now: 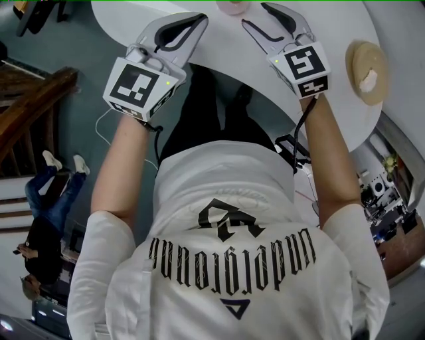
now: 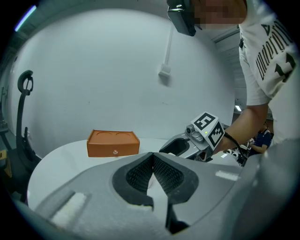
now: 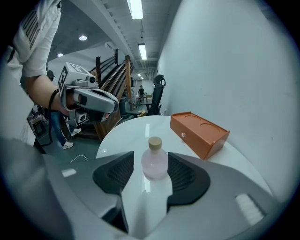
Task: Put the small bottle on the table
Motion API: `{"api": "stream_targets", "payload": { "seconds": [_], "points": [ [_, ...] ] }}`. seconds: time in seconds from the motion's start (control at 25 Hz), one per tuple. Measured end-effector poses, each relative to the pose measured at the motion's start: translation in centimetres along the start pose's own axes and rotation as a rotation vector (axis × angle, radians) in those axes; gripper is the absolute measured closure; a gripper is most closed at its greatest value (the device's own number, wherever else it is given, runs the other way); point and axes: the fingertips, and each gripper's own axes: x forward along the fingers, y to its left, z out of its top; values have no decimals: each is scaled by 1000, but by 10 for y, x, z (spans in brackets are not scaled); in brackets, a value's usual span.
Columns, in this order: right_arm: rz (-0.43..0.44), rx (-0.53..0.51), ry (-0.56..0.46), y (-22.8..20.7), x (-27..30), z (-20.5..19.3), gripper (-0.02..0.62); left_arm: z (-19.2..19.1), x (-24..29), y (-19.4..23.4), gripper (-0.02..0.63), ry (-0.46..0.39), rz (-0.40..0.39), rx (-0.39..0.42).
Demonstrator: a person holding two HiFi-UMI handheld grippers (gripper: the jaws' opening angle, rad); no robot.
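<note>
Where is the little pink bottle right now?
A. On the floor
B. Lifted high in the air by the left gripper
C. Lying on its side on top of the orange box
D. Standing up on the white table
D: in the right gripper view the small bottle stands upright on the white table, with the jaws of the right gripper spread apart on either side of it.

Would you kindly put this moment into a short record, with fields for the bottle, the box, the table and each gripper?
bottle: upright on the table, cap on, between the fingers of the right gripper
right gripper: open, fingers either side of the bottle and seemingly clear of it
left gripper: shut, nothing between its fingers
box: orange, on the table beyond the bottle, apart from it
table: white, round
task: bottle stands on the table; placing looks done
</note>
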Motion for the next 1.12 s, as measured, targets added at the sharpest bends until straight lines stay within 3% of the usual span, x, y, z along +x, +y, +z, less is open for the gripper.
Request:
{"api": "stream_targets", "payload": {
  "seconds": [0.32,0.64,0.88,1.12],
  "points": [
    [-14,-19,-48,14,-60,9,378,23,-14,-47,600,-32,20,28],
    [8,-44,-84,44,-127,20,436,51,-41,-98,600,-59,53,58],
    [8,-48,-166,61,-186,37,477,79,-62,-139,600,-101,82,41],
    [4,-84,-254,81,-240,66,525,120,-85,-179,600,-165,106,74]
  ]
}}
